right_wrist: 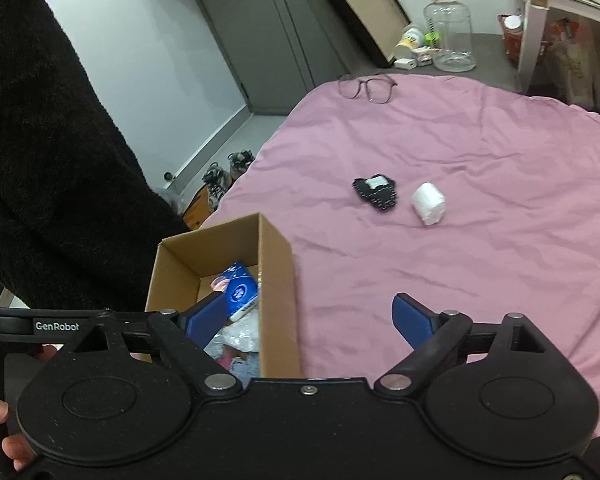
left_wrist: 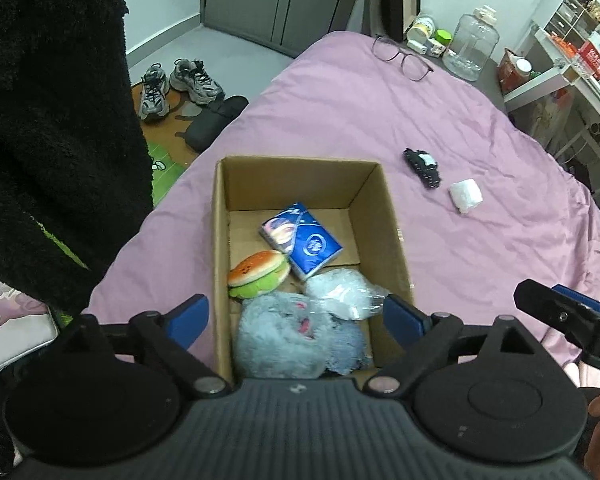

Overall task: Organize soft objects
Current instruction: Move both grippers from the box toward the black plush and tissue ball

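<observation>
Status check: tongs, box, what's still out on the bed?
Both tongs, left and right, open, empty. Cardboard box holds burger plush, tissue pack. Black item, white roll still on bed, path unobstructed.

sleeve (left_wrist: 52,120): black, fuzzy | claw (right_wrist: 304,320): black, blue pads, "GenRobot"

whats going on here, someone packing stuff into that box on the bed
Yes. A person with a gripper in each hand is gathering soft things into a cardboard box on the pink bedspread. A burger plush, a blue tissue pack, a grey fluffy toy and a clear plastic bag are already inside. The left gripper and right gripper are open and empty. A black item and a white roll still lie on the bed.
</observation>
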The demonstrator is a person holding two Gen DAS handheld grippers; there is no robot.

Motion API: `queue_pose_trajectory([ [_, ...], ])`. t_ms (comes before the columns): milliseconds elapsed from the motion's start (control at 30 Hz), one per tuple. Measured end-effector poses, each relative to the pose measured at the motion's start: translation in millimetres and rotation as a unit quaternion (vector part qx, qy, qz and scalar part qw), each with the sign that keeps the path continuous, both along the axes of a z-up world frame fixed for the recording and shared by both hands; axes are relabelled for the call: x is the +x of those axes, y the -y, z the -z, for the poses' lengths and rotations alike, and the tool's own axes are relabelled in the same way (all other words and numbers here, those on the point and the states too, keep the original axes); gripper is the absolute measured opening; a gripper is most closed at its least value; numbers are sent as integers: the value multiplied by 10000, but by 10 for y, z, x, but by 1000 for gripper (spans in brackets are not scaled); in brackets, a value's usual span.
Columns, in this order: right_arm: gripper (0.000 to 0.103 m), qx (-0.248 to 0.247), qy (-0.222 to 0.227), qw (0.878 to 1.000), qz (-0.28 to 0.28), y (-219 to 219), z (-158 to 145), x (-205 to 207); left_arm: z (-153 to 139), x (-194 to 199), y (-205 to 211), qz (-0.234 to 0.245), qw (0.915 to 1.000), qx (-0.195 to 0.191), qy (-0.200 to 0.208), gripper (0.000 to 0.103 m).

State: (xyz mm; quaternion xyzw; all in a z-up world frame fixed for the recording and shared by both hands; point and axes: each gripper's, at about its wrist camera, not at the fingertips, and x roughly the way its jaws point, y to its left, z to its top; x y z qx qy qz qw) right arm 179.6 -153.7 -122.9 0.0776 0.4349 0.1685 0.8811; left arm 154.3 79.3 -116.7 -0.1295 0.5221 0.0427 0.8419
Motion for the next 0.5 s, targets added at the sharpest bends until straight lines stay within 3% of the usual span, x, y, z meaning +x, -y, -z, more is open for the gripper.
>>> queue_pose_trajectory([
  [167, 93, 9, 62, 9999, 154, 191, -18, -35, -72, 1, 133, 69, 9999, -11, 88, 103],
  [500, 94, 10, 45, 9992, 386, 470, 24, 26, -107, 123, 419, 397, 9991, -95, 128, 103],
])
